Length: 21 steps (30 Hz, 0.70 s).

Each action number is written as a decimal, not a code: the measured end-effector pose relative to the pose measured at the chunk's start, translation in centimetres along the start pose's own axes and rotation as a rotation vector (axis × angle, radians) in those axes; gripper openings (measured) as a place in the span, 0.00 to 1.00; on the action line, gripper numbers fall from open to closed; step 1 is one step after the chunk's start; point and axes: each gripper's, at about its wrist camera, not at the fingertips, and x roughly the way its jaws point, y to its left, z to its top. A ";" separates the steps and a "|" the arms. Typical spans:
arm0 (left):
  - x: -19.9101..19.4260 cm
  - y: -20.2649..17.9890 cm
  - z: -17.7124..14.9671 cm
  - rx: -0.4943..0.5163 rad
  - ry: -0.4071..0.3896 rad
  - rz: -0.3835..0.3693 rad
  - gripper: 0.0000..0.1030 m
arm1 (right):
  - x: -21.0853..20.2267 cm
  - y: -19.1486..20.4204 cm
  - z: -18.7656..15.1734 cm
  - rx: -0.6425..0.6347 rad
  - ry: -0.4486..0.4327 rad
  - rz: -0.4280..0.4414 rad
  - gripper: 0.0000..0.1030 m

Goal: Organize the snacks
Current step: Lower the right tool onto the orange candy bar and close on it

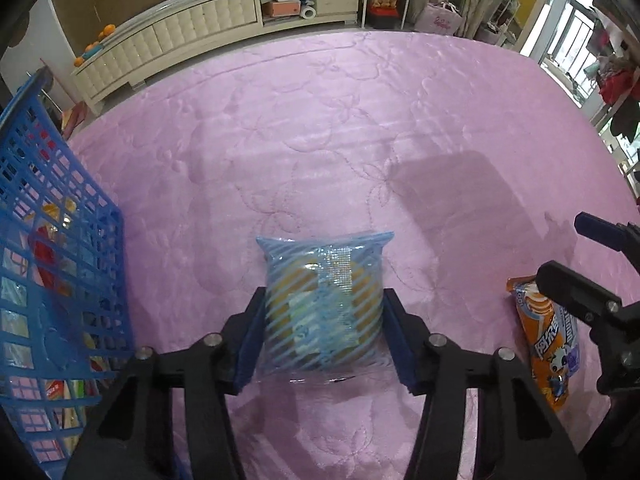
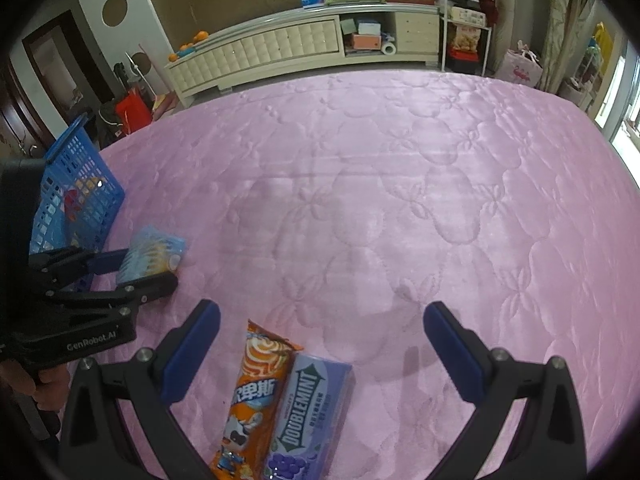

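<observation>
A blue striped snack pack [image 1: 324, 308] lies on the pink quilted cover [image 1: 360, 140]. My left gripper [image 1: 325, 292] straddles it, and both blue pads press against its sides. From the right wrist view the same pack [image 2: 156, 256] sits between the left gripper's [image 2: 148, 268] fingers, just beside the blue basket [image 2: 80, 184]. My right gripper [image 2: 322, 310] is wide open with nothing between its pads. It hovers over an orange snack bar [image 2: 256, 392] and a purple Doublemint box [image 2: 312, 412], which lie side by side. In the left wrist view the right gripper [image 1: 576, 252] stands over the orange bar [image 1: 548, 344].
The blue lattice basket [image 1: 60, 240] at the left holds several wrapped snacks. A cream low cabinet [image 2: 304, 44] runs along the far wall beyond the cover's edge. A hand [image 2: 36, 384] holds the left gripper's handle.
</observation>
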 end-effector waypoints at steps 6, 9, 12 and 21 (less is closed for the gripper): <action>-0.9 -0.9 -1.3 -0.002 -0.011 -0.023 0.50 | -0.4 -0.4 0.1 0.032 0.005 0.041 1.00; -1.5 -1.1 -2.1 -0.005 -0.028 -0.029 0.50 | -0.7 -0.6 -0.1 0.033 -0.002 0.049 1.00; -2.9 -2.0 -3.4 -0.008 -0.062 -0.029 0.50 | -1.1 -1.1 -0.8 0.044 -0.001 0.057 1.00; -7.0 -3.9 -8.8 -0.033 -0.153 -0.027 0.50 | -3.2 -0.3 -2.9 -0.006 -0.046 0.056 1.00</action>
